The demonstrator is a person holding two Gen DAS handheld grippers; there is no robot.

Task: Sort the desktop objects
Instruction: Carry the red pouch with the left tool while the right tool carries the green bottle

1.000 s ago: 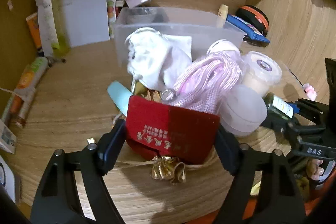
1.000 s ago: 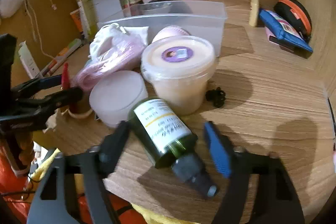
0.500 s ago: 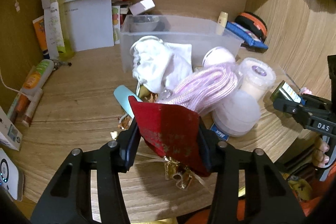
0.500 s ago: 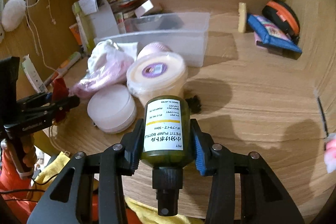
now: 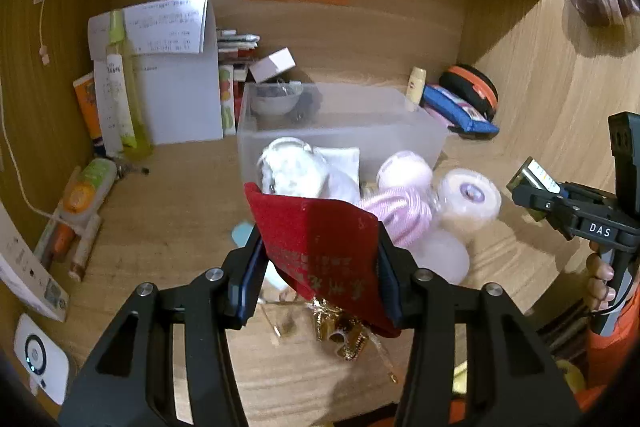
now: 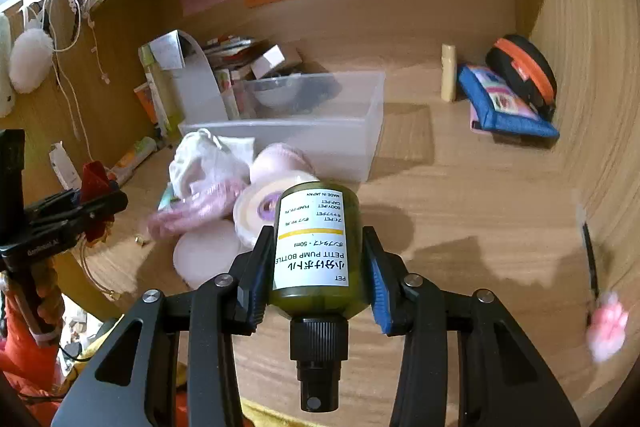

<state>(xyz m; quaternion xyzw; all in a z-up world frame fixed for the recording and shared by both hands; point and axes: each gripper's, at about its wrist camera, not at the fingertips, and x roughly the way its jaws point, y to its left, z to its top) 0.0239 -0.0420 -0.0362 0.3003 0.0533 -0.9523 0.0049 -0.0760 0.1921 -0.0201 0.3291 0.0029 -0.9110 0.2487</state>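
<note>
My left gripper (image 5: 318,259) is shut on a red velvet pouch (image 5: 320,247) with gold tassels hanging below, held above the desk. My right gripper (image 6: 316,259) is shut on a dark green pump bottle (image 6: 314,247) with a white label, nozzle towards the camera, lifted off the desk. A clear plastic bin (image 5: 340,131) stands behind the pile, also in the right wrist view (image 6: 320,123). In front of it lie a white cloth bundle (image 5: 292,171), a pink cord (image 5: 400,211), a tub with a purple sticker (image 5: 468,199) and round pale containers (image 6: 208,255).
A blue pouch (image 6: 504,107) and a black-orange case (image 6: 524,75) lie at the back right beside a small cream tube (image 6: 448,73). Papers, bottles and boxes (image 5: 152,79) stand at the back left. A white device (image 5: 40,359) sits at the front left.
Both grippers have risen and pulled back from the pile. The red pouch and the green bottle went from resting on the desk to being gripped and lifted.
</note>
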